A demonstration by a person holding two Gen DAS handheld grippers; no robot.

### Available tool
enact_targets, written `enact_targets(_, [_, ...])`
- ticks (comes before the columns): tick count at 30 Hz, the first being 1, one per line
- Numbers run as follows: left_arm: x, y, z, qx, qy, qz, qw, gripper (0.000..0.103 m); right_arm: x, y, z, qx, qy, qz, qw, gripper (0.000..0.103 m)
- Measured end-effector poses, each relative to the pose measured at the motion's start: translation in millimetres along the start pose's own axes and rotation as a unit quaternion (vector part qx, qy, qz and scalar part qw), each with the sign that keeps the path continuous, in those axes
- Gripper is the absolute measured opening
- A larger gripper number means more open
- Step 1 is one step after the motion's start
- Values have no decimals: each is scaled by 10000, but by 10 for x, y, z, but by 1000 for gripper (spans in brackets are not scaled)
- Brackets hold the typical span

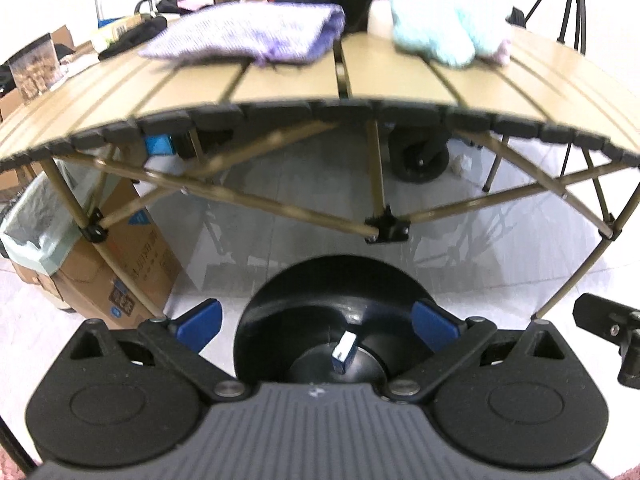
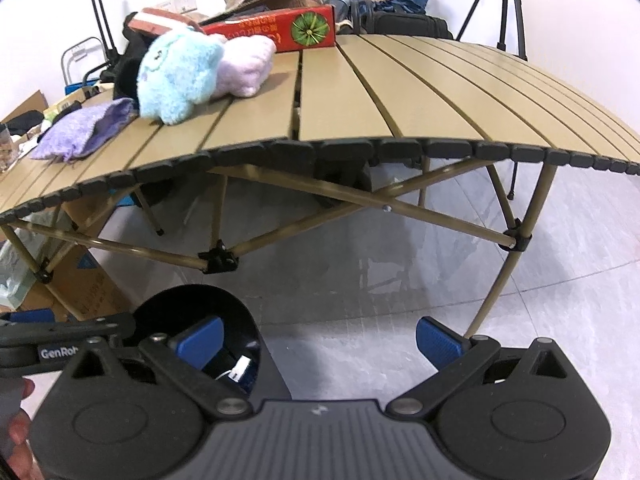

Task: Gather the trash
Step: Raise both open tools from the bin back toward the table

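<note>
Black plastic fills the near field: a round black container sits between the fingers of the left hand-held gripper. Its open mouth is turned toward that camera, so its axis runs roughly along the fingers. A small blue-and-white scrap lies inside it. The left fingers stand wide apart. One pad seems to meet the rim while the other shows a sliver of gap, so the container looks cradled rather than pinched.

The right hand-held gripper is also spread wide and empty. The container lies off its left finger, so the left one is the nearer by far.

Farther out and to the left, beside the desk, stands a green-lined bin, probably where the scrap should go. On the floor beyond the desk frame lies a crumpled white bit, possibly more trash, well apart from both.
</note>
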State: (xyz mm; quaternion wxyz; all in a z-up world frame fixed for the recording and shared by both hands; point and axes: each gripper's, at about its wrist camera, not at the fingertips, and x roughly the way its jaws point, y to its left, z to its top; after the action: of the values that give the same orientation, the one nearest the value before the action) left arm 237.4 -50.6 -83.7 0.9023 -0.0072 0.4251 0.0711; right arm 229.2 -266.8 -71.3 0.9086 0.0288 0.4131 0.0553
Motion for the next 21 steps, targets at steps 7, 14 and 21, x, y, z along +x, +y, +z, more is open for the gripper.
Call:
enact_targets(7, [-216, 111, 52, -167, -363, -55, 9992, 103, -170, 51, 24, -26, -376, 182, 9991, 103])
enact_targets(14, [-447, 232, 115, -296, -816, -59, 9962, 103, -320, 30, 62, 118, -762, 456, 9960, 103])
enact_targets(21, [-648, 365, 192, -423, -1226, -63, 9915, 103, -487, 84, 111, 95, -1192, 664, 9906, 103])
